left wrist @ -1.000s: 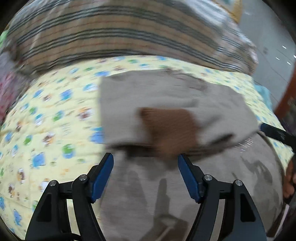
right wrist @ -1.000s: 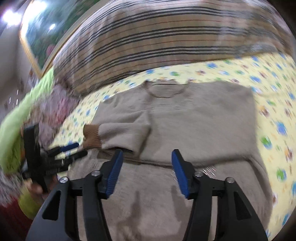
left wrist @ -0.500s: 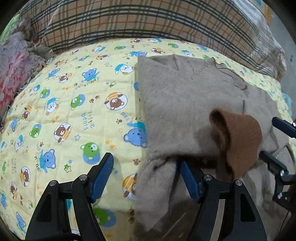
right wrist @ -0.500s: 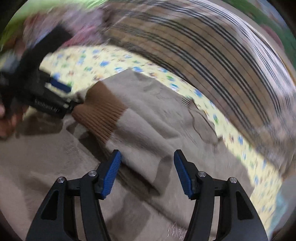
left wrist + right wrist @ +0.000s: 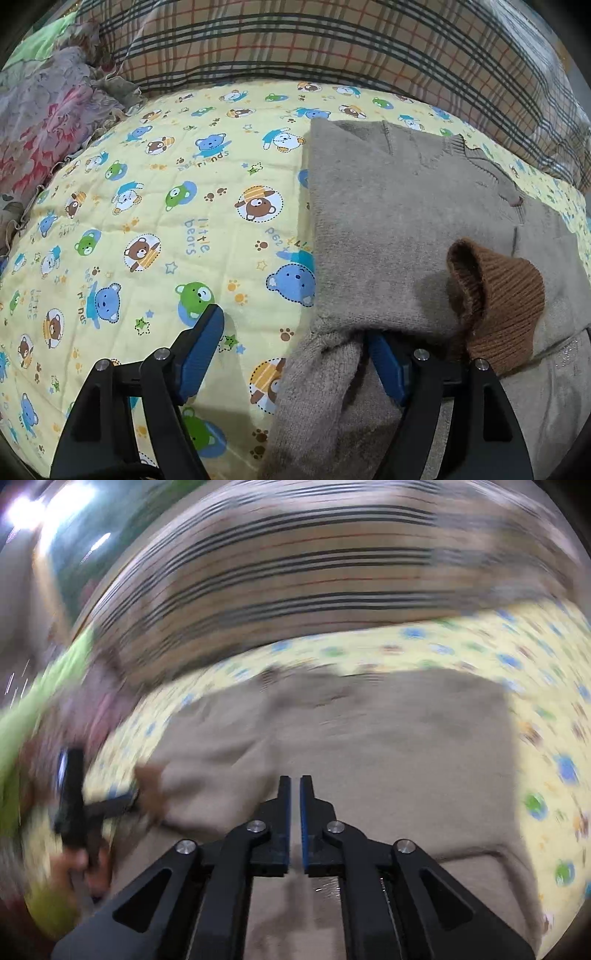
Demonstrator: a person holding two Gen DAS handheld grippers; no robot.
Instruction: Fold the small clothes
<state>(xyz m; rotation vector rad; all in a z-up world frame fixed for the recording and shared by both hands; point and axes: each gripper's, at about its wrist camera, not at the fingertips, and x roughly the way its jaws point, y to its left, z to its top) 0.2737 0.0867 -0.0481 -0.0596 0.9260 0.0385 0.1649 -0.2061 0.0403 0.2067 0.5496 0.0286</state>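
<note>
A small beige knit sweater [image 5: 388, 221] lies on a yellow bear-print quilt [image 5: 147, 221]. One sleeve is folded across its body, with a brown ribbed cuff [image 5: 502, 302] standing open. My left gripper [image 5: 295, 332] is open at the sweater's left edge; its right finger [image 5: 384, 362] is tucked under the folded sleeve. In the blurred right wrist view the sweater [image 5: 388, 731] lies flat, and my right gripper [image 5: 295, 786] is shut and empty above its lower part. The left gripper [image 5: 96, 805] shows there by the brown cuff [image 5: 149, 779].
A plaid pillow [image 5: 332, 51] lies along the far side of the quilt. A floral fabric pile [image 5: 40, 122] sits at the far left, with a green cloth [image 5: 33, 709] nearby. The quilt's edge runs along the right of the sweater [image 5: 554, 738].
My right gripper has closed from wide open to shut and swung back over the sweater's lower part. My left gripper has stayed open at the sleeve fold.
</note>
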